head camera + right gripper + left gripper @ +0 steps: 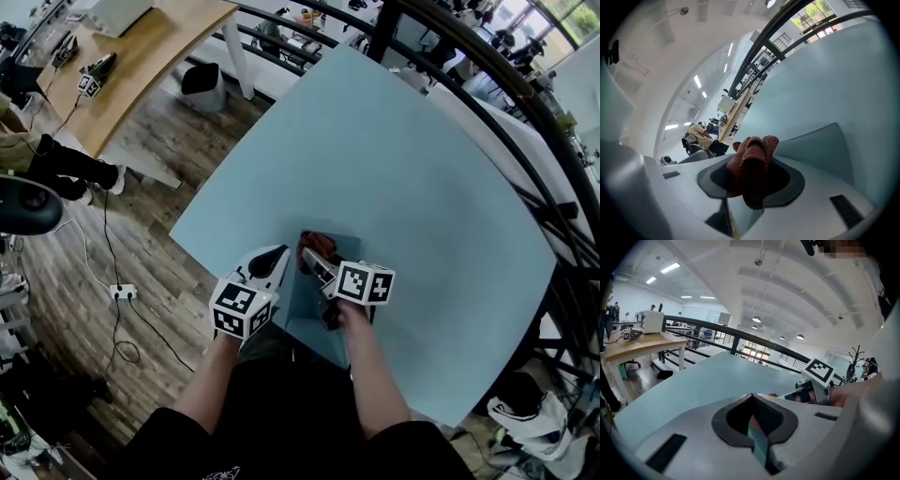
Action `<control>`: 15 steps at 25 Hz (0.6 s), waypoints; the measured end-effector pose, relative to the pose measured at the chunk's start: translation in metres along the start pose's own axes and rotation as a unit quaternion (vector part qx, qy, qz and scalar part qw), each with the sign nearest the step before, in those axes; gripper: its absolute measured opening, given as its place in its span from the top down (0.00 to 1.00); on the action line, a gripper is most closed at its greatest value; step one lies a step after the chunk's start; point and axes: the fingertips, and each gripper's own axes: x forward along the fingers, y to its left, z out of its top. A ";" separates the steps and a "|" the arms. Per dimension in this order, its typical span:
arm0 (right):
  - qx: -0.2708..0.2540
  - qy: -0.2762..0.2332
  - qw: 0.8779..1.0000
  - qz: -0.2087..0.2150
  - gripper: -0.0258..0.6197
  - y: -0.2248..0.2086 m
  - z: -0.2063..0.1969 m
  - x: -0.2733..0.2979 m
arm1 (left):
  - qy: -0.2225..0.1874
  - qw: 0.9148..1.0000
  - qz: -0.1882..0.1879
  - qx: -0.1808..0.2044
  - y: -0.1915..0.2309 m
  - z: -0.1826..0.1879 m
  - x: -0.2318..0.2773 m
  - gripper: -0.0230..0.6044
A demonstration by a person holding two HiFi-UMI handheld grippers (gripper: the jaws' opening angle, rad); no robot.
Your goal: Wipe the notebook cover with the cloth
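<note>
A blue-grey notebook (306, 317) lies on the light blue table (394, 159), near its front edge. My left gripper (279, 254) is at the notebook's left edge, its jaws shut on a thin blue-green edge of the notebook (757, 437). My right gripper (311, 260) is shut on a reddish-brown cloth (317, 246), which sits bunched over the notebook's far end. In the right gripper view the cloth (753, 164) bulges out between the jaws, with the notebook cover (813, 143) just beyond it. The right gripper (809, 393) also shows in the left gripper view, close by.
A black railing (487, 70) curves round the table's far and right sides. A wooden desk (141, 56) and a dark bin (202, 84) stand at the back left. Cables and a power strip (122, 292) lie on the wood floor to the left.
</note>
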 end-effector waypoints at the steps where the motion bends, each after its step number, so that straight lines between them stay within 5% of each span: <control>1: 0.004 0.003 1.000 -0.002 0.72 -0.001 0.000 0.005 | 0.002 1.000 -0.001 -0.001 0.003 0.000 0.001 0.95; 15: 0.043 0.013 0.999 -0.010 0.72 -0.013 0.003 0.015 | 0.011 1.000 -0.013 0.000 0.012 0.002 0.015 0.95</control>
